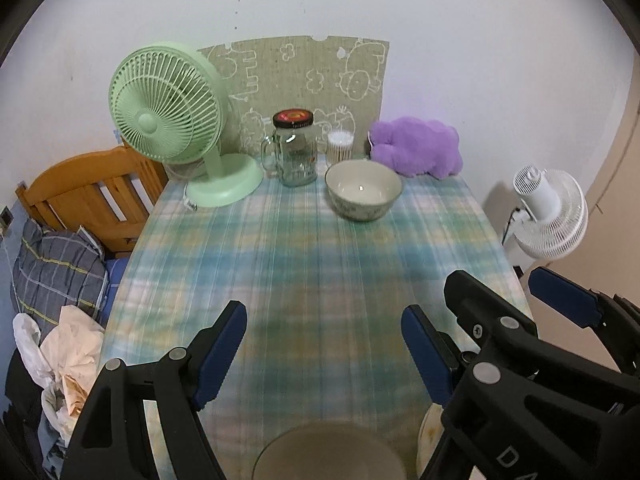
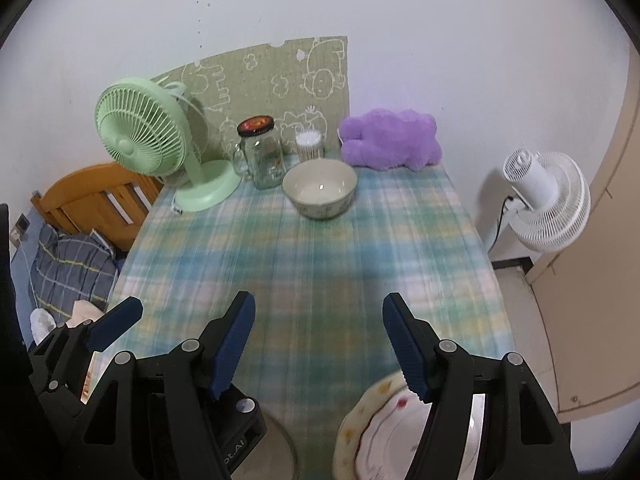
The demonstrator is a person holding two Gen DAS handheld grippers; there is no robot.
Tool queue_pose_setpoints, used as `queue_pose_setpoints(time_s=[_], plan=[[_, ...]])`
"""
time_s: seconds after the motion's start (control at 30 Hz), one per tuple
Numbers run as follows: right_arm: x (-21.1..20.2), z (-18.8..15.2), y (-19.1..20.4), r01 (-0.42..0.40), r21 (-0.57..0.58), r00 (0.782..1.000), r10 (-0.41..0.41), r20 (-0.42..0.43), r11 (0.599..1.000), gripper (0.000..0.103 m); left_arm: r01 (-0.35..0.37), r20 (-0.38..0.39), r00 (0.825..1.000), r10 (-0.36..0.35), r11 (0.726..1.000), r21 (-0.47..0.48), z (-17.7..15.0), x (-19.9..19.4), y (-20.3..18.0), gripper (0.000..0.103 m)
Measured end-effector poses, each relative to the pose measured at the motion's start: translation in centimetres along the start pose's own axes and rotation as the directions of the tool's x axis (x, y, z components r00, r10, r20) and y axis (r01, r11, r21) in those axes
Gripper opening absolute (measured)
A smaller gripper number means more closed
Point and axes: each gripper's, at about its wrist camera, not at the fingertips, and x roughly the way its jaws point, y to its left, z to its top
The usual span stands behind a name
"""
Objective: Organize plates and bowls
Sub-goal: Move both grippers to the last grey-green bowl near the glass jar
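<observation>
Both grippers hanging over the table (image 1: 304, 248) – nothing grabbed
Left gripper (image 1: 324, 354) and right gripper (image 2: 319, 344) spread wide; bowl (image 1: 363, 190) far back, plate (image 2: 384, 436) under the right.

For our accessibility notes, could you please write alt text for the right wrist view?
The open right gripper hovers over a plaid tablecloth, with a patterned plate at the near edge beneath its right finger. At the far end stand an empty bowl, a lidded glass jar, a green fan and a purple plush.
</observation>
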Motion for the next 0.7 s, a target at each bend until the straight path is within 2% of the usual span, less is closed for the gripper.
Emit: queue_pose_setpoints(time_s=[0.27, 0.7], plan=[[2.8, 4.4, -2.4, -0.031, -0.039, 0.999, 0.031, 0.014, 0.999, 0.07, -0.063, 0.014, 0.998, 0.063, 0.996, -0.057, 3.8, 2.9, -1.9, 0.081], [10.4, 11.1, -5.5, -0.095, -0.059, 0.995, 0.096, 0.007, 0.994, 0.07, -0.134, 0.029, 0.99, 0.138, 0.984, -0.119, 9.4, 9.4, -4.0, 0.079]])
